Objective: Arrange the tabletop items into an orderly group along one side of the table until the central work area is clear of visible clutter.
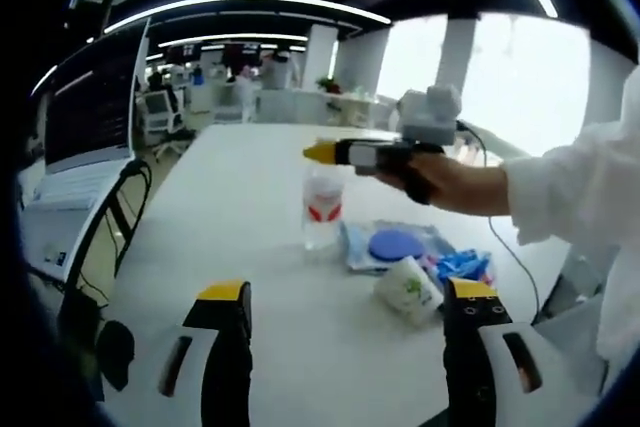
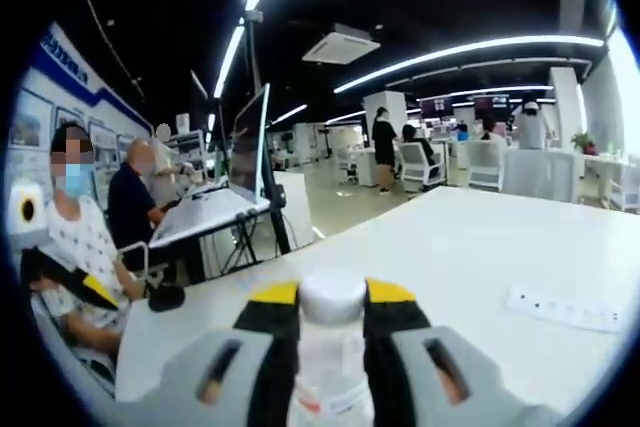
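White counter (image 1: 250, 207): right claw (image 2: 332, 309) pinches the bottle (image 2: 330, 347) at its neck; left claw (image 1: 345, 312) spread, idle. A loose pinch could tip the bottle onto the pouches (image 1: 395, 247).

Left claw (image 1: 345, 322) open over white table (image 1: 250, 207) — bottle (image 1: 322, 209) (clear), blue lid (image 1: 395, 244), small cup (image 1: 408, 290).

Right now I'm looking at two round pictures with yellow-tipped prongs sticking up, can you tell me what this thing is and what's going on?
A person holds a hand-held gripper in each hand; each carries a fisheye camera looking along its two jaws. In the left gripper view, the left gripper stands open above a white table. Beyond it lie a white cup on its side, a blue lid and blue packets. The right gripper, held by a hand, sits at the top of a clear bottle. The right gripper view shows its jaws closed around that bottle's white cap.
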{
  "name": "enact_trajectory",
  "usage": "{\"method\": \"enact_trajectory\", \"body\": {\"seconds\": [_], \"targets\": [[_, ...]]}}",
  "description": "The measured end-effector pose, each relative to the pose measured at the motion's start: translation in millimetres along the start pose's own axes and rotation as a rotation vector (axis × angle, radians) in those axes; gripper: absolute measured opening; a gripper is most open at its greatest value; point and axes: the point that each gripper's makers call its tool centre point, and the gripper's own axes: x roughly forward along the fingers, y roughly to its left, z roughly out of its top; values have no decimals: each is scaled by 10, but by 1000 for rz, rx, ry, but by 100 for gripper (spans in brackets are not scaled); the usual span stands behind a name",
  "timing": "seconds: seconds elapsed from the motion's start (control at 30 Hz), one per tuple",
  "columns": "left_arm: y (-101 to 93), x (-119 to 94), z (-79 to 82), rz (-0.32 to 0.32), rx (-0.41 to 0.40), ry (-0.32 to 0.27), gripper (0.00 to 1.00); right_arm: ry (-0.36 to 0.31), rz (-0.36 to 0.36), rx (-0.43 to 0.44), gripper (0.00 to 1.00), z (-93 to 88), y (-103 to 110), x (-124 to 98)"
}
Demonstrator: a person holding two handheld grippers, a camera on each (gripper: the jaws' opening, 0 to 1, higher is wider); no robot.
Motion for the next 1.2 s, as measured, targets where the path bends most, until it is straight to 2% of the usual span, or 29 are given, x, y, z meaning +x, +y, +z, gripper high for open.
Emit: {"method": "enact_trajectory", "body": {"seconds": [0.13, 0.17, 0.47, 0.63, 0.83, 0.93, 1.03, 1.2], "targets": [[-8, -19, -8, -2, -4, -1, 75, 3, 2, -8, 20, -52, 0, 5], [-6, -22, -8, -1, -6, -2, 75, -12, 3, -7, 20, -30, 3, 5], [-5, -34, 9, 6, -15, -15, 74, -22, -4, -12, 20, -46, 34, -31], [-34, -17, 3, -4, -12, -10, 74, -22, 4, -64, 20, -71, 119, -75], [-65, -3, 0, -14, -16, -10, 74, -33, -20, -74, 20, -86, 147, -96], [-68, 0, -20, -16, -16, -2, 74, -13, -16, -137, 20, -113, 201, -83], [-59, -2, -22, -13, -18, -1, 73, -15, -48, -145, 20, -117, 220, -62], [-43, -17, -11, -7, -23, -8, 73, -37, -164, -108, 20, -99, 131, -82]]}}
